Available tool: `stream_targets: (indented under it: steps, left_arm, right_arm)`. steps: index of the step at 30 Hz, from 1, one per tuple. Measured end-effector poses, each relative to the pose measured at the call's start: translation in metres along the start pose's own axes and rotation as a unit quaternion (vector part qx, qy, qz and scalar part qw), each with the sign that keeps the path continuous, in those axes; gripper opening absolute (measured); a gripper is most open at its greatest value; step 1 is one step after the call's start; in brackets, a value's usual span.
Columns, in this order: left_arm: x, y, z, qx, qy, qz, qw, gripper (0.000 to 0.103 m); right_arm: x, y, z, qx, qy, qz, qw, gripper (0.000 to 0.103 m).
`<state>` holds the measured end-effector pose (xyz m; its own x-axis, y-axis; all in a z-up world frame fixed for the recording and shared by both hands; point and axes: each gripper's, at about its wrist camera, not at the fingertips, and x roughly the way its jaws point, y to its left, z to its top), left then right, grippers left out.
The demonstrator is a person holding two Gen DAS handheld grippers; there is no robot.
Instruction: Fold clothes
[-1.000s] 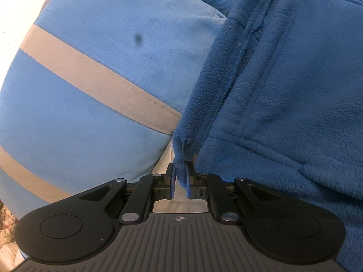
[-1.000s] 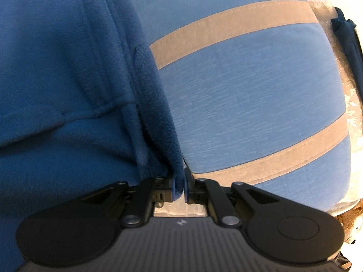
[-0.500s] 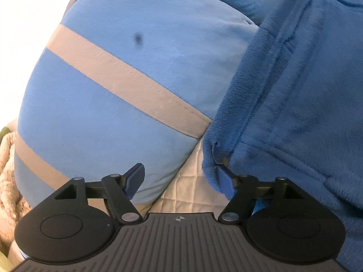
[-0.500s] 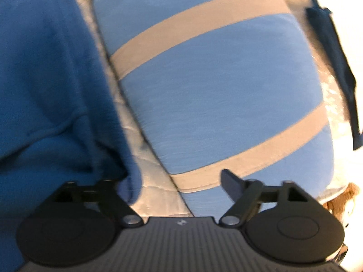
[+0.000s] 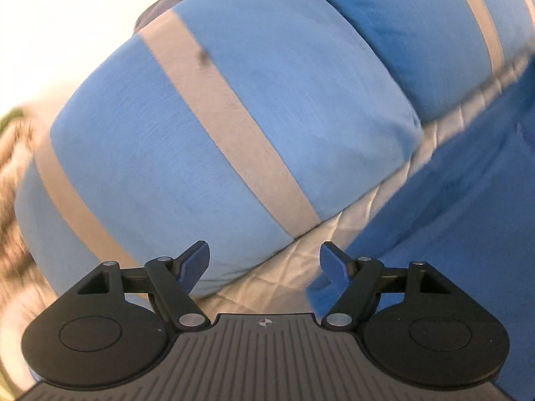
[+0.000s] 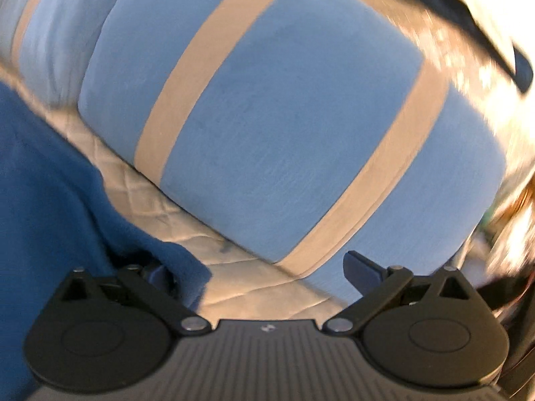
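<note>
A dark blue fleece garment (image 5: pixel 451 220) lies on the bed, filling the right of the left wrist view. My left gripper (image 5: pixel 264 262) hovers above its edge, jaws opening, with nothing between them. The fleece edge sits just under the right fingertip (image 5: pixel 334 264). In the right wrist view the same fleece (image 6: pixel 50 200) fills the left side. My right gripper (image 6: pixel 260 272) has its jaws opening wide. A fleece corner hides most of its left finger, and neither pad presses on it.
A light blue pillow with beige stripes (image 5: pixel 234 133) lies straight ahead of the left gripper, a second one (image 5: pixel 418 33) behind it. The right wrist view faces a similar pillow (image 6: pixel 294 117). Cream quilted bedding (image 5: pixel 284 277) (image 6: pixel 240 284) shows between pillows and fleece. Both views are motion-blurred.
Both grippers were shut on the fleece's edge, then opened and let it go. Both have since risen and rolled, and the fleece has dropped onto the bed.
</note>
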<state>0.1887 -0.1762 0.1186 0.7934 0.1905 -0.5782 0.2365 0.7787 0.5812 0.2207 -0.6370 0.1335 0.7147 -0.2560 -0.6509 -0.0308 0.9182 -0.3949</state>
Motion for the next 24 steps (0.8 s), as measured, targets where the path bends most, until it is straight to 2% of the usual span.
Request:
stream_targets:
  steps: [2,4,7,9,10,14,19,24]
  left_arm:
    - [0.001,0.006,0.005,-0.025,-0.001,-0.011,0.9996,0.073]
    - [0.002,0.011,0.009,-0.042,-0.003,-0.017,0.9990,0.073]
    - [-0.003,0.012,0.009,-0.069,-0.001,-0.033,0.9971,0.073]
    - [-0.007,0.012,0.007,-0.091,0.004,-0.049,0.9947,0.073]
    - [-0.010,0.012,0.005,-0.102,0.006,-0.058,0.9931,0.073]
    - [-0.011,0.023,-0.001,-0.182,0.027,-0.096,0.9783,0.073]
    - [0.007,0.033,-0.005,-0.280,0.069,-0.146,0.9464,0.073]
    - [0.003,0.024,-0.004,-0.289,0.083,-0.178,0.9368,0.073]
  right_arm:
    - [0.000,-0.010,0.004,0.051,0.015,0.031,0.998,0.103]
    - [0.002,-0.021,-0.002,0.124,0.039,0.076,0.989,0.103]
    - [0.006,-0.035,-0.013,0.230,0.070,0.144,0.960,0.103]
    - [0.007,-0.040,-0.022,0.285,0.076,0.181,0.938,0.103]
    - [0.007,-0.041,-0.024,0.300,0.076,0.191,0.932,0.103]
    - [0.003,-0.034,-0.022,0.289,0.073,0.194,0.935,0.103]
    - [-0.011,-0.024,-0.019,0.274,0.072,0.197,0.939,0.103]
    - [-0.020,-0.011,-0.015,0.266,0.070,0.195,0.941,0.103]
